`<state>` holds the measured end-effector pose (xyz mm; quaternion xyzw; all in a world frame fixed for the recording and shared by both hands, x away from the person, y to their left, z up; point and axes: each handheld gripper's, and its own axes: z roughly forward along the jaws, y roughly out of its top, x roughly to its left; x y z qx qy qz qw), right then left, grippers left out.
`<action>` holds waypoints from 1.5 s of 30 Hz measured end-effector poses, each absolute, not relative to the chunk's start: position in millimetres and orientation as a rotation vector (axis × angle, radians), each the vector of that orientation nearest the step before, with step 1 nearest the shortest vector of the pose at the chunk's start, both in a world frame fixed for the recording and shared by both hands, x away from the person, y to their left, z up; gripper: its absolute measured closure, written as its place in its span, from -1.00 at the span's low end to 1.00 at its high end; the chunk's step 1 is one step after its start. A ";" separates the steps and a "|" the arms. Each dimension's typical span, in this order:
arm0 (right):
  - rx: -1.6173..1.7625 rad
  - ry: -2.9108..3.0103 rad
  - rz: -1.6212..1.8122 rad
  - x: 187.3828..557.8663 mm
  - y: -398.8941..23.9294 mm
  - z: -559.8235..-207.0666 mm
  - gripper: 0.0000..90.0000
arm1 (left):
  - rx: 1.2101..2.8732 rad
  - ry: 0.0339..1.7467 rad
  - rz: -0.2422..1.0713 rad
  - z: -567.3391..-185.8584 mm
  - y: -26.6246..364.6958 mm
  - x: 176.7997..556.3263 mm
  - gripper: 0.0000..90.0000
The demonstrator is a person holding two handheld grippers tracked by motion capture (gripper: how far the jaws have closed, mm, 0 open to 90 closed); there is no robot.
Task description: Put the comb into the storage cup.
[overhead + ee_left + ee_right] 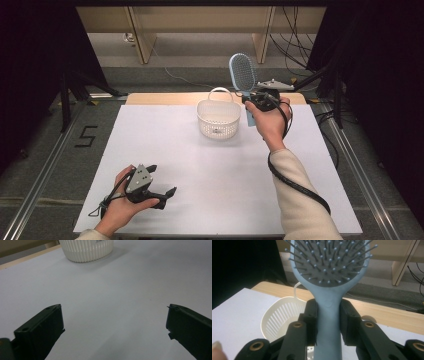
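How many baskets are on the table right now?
1. The white basket stands at the far middle of the table, just left of the hairbrush held upright in the right gripper.

I see a white table top [210,165] on grey floor [45,150], number 5 [86,136] marked left, wooden bench legs [142,40] far, black curtains [30,60] both sides, cables [292,45] far right.

light: bright, even overhead on the white counter [200,165] | shadows: soft, faint | sides: dark in the high view | blur: near jaws soft in both gripper views
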<state>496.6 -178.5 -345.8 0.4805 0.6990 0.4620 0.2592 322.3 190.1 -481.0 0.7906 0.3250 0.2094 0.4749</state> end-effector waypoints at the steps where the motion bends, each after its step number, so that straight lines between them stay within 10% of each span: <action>1: 1.301 1.894 1.252 496.9 -178.2 -345.8 0.57 | 1.933 0.795 0.512 -480.9 190.1 322.3 -0.98; 45: 1.291 1.889 1.275 504.5 -169.3 -340.3 0.57 | 1.927 0.798 0.505 -480.9 190.3 322.5 -0.98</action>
